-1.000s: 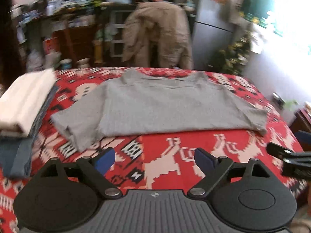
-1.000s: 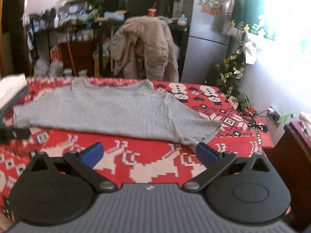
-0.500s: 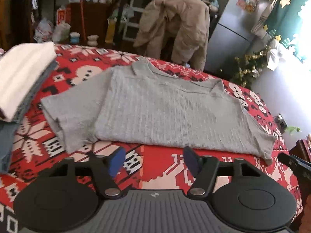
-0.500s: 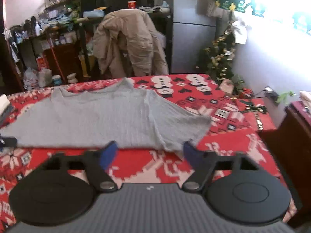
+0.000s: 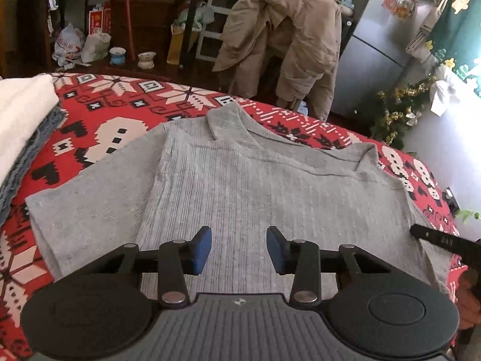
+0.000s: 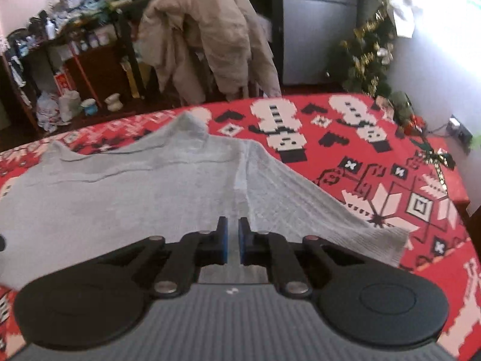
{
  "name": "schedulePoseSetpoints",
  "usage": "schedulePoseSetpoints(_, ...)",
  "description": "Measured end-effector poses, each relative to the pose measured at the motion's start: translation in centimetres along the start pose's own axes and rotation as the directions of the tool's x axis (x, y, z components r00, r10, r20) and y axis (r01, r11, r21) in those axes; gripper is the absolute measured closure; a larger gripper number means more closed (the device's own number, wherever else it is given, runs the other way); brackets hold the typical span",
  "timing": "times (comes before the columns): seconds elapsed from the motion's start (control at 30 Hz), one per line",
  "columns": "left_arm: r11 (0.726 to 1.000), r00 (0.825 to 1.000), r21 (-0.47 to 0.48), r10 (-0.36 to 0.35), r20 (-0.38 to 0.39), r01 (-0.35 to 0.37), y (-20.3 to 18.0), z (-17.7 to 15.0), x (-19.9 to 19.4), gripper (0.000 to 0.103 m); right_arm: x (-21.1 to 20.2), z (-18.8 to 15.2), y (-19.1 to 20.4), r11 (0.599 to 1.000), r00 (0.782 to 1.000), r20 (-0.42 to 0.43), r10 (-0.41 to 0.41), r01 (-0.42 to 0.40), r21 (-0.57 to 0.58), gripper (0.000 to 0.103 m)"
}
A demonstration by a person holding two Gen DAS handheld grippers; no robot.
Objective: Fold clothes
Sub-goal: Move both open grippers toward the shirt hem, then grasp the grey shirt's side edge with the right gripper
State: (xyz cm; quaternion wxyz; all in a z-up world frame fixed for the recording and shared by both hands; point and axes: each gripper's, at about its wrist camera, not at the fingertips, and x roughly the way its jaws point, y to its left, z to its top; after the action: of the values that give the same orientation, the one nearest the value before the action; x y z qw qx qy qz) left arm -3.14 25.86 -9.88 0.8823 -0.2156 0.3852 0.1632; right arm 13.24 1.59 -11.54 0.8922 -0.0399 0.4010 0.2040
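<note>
A grey short-sleeved shirt (image 5: 240, 186) lies flat on the red patterned cloth, collar at the far side. My left gripper (image 5: 237, 248) is open, its blue pads over the shirt's near hem, left of middle. In the right wrist view the shirt (image 6: 135, 192) spreads left with its right sleeve (image 6: 315, 213) toward the table's right. My right gripper (image 6: 233, 242) is nearly shut, a thin gap between its pads, low over the hem near the sleeve seam. I cannot tell if cloth is between them. The right gripper's finger (image 5: 445, 242) shows at the left view's right edge.
A stack of folded white and blue-grey clothes (image 5: 21, 120) sits at the table's left. A tan jacket (image 5: 282, 36) hangs on a chair behind the table. A fridge (image 5: 375, 54) and a small decorated tree (image 6: 369, 54) stand at the back right.
Both grippers moved forward and down onto the shirt's near hem. The left jaws narrowed but stay open. The right jaws closed from wide open to almost shut.
</note>
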Motion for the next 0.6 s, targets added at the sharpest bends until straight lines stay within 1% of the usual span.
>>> schedulePoseSetpoints(0.1, 1.0, 1.0, 0.019, 0.008, -0.01, -0.008, 0.0, -0.1, 0.7, 0.063, 1.7, 0.8, -0.6, 1.0, 1.0, 0.008, 0.011, -0.012, 0.015, 0.099)
schedulePoseSetpoints(0.23, 0.999, 1.0, 0.033, 0.014, -0.027, -0.013, -0.1, -0.2, 1.4, 0.063, 3.6, 1.9, -1.1, 0.999, 1.0, 0.014, 0.002, -0.002, 0.038, 0.099)
schedulePoseSetpoints(0.3, 0.999, 0.999, 0.037, 0.03, -0.03, -0.029, -0.1, -0.3, 1.6, 0.063, 4.2, 2.5, -1.3, 0.999, 1.0, 0.017, -0.004, 0.003, 0.053, 0.099)
schedulePoseSetpoints(0.5, 0.999, 0.999, 0.019, 0.04, -0.012, -0.04, 0.5, -0.3, 0.9, 0.063, 3.8, 3.3, -1.5, 0.996, 0.997, 0.04, -0.063, 0.06, 0.073, 0.099)
schedulePoseSetpoints(0.6, 0.999, 0.999, 0.013, 0.04, -0.005, -0.04, 0.8, -0.4, 0.1, 0.063, 2.3, 2.6, -2.1, 0.994, 0.997, 0.044, -0.058, 0.053, 0.093, 0.098)
